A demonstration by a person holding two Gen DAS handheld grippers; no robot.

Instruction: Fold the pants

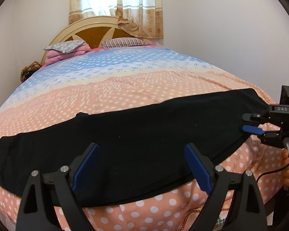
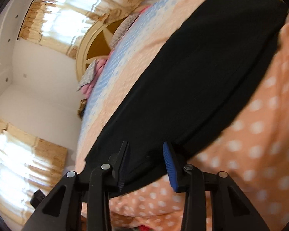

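Black pants [image 1: 125, 134] lie folded lengthwise in a long band across the near part of a bed [image 1: 125, 84] with a peach and blue dotted cover; their near edge runs just short of the mattress edge. Far of them the cover lies open up to the pillows [image 1: 123, 42] and headboard [image 1: 94, 32]. The left gripper [image 1: 142, 165] hovers over the near edge, angled down, jaws wide apart and empty. The right gripper [image 2: 146, 163] sits at the right end, jaws partly apart, fabric between them; a grip cannot be confirmed.
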